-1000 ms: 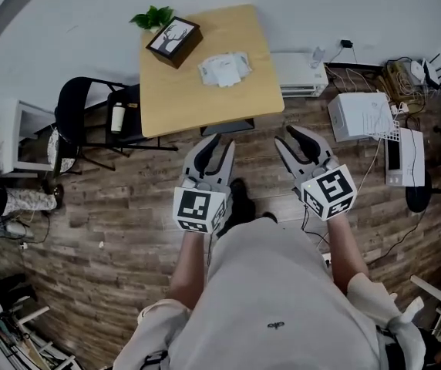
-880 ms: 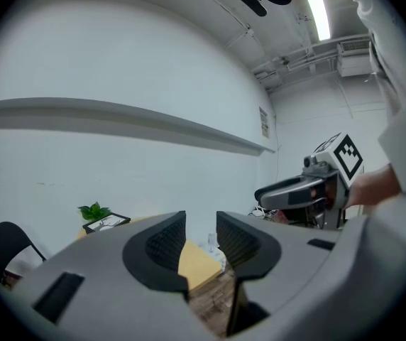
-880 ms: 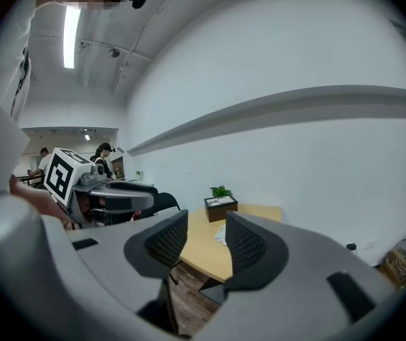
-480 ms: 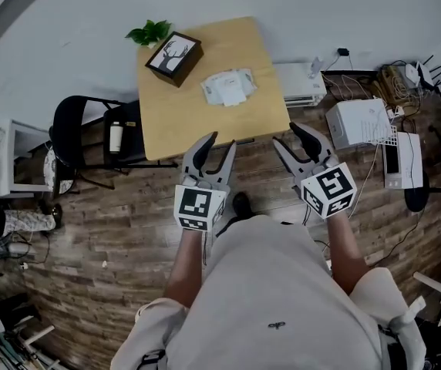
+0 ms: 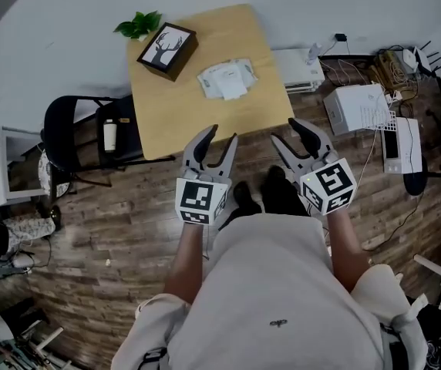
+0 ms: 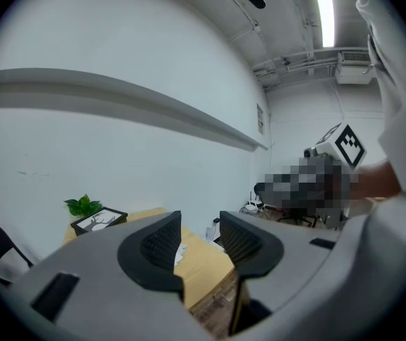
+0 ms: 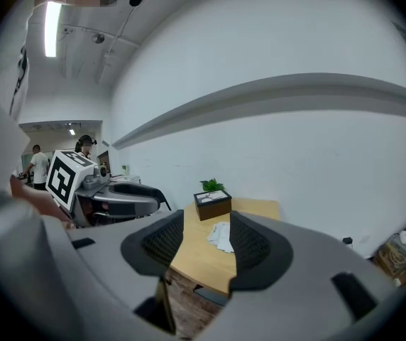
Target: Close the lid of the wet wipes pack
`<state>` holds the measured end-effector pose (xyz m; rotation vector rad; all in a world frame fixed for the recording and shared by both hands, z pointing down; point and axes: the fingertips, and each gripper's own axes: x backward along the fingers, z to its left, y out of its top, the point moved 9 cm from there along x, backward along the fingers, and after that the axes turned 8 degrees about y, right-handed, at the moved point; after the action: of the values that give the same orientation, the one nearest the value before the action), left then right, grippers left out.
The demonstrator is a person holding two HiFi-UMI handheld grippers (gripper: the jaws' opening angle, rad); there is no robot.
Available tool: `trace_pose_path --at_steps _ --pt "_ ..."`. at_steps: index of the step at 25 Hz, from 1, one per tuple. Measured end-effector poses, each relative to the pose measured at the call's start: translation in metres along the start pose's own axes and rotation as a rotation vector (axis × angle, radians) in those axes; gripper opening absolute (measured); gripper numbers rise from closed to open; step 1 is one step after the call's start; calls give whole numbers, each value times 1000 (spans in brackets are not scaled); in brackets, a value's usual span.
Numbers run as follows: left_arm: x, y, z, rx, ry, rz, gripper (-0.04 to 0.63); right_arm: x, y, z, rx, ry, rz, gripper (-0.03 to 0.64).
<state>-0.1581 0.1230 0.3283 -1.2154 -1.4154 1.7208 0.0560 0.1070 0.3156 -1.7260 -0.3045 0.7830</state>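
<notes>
**Both tongs open, wipes pack well ahead on the table**

No brand or print could be read. Any lettering on the wet wipes pack [image 5: 226,79] was too small to make out. The only clear marks were the black-and-white square markers on the gripper cubes and a deer drawing on the dark box [image 5: 166,50].

The pack lay on the bare wooden table [image 5: 166,114], at 4 o'clock from that box. It was at 12 o'clock from the left gripper [image 5: 220,135] and at 11 o'clock from the right gripper [image 5: 284,131], well apart from both.

In the head view its long axis ran roughly from 9 to 3 o'clock. Whether its lid stood up could not be told.

The left gripper's jaws were opening with nothing between them. The right gripper's jaws stood wide apart, also empty.
</notes>
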Motion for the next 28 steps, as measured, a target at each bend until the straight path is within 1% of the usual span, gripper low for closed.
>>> trace_pose_path --at_steps 8,12,15,22,28 --pt "-22 -13 3 42 8 50 149 -17 0 -19 -10 24 22 187" --pt "-42 -14 4 63 14 74 149 -30 1 -38 -11 55 31 187" --pt "-60 -11 5 62 19 90 149 -43 0 -55 -17 80 43 187" --pt "-103 -5 6 75 75 131 149 -70 10 -101 -22 164 47 187" --pt "-137 3 5 76 158 154 149 -90 18 -145 -7 245 43 186"
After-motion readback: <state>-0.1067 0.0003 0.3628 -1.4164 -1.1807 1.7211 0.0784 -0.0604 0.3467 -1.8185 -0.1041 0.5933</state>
